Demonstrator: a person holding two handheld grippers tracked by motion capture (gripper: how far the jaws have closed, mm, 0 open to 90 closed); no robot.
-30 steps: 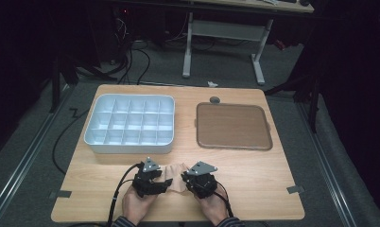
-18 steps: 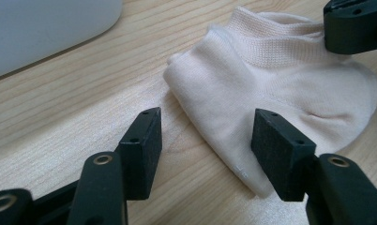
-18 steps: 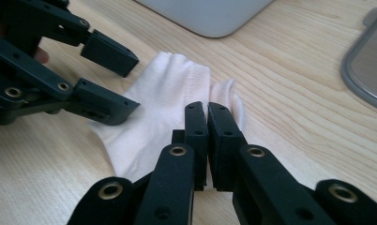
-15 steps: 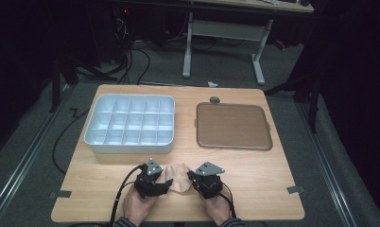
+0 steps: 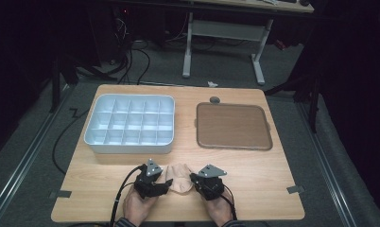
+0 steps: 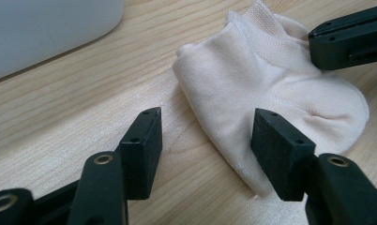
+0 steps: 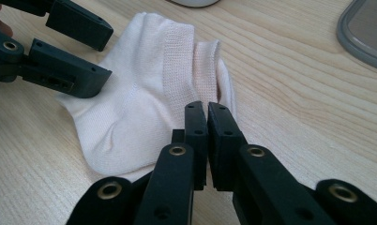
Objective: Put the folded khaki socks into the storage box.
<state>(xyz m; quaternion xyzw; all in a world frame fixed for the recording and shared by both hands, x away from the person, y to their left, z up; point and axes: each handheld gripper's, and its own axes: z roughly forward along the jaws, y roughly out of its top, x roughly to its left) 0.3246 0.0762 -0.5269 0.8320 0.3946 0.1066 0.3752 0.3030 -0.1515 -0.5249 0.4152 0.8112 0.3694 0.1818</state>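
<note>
A small cream sock [image 5: 179,178] lies flat on the wooden table near its front edge, between the two grippers. In the left gripper view my left gripper [image 6: 207,126] is open low over the table: one pad stands over the sock [image 6: 271,93] and the other over bare wood, neither pressing. My right gripper [image 7: 207,110] has its jaws together on the ribbed cuff edge of the sock [image 7: 139,93], and the raised cuff fold runs into them. In the high view the left gripper [image 5: 167,184] and right gripper [image 5: 193,182] face each other across the sock.
A white compartment tray [image 5: 130,147] sits at the back left. A flat brown tray [image 5: 233,144] with a grey rim lies at the back right, and a small dark round thing [image 5: 215,100] lies behind it. Bare wood spreads to both sides of the hands.
The right gripper has shifted a little to the right, and more of the sock shows between the two grippers. The left gripper has stayed put.
</note>
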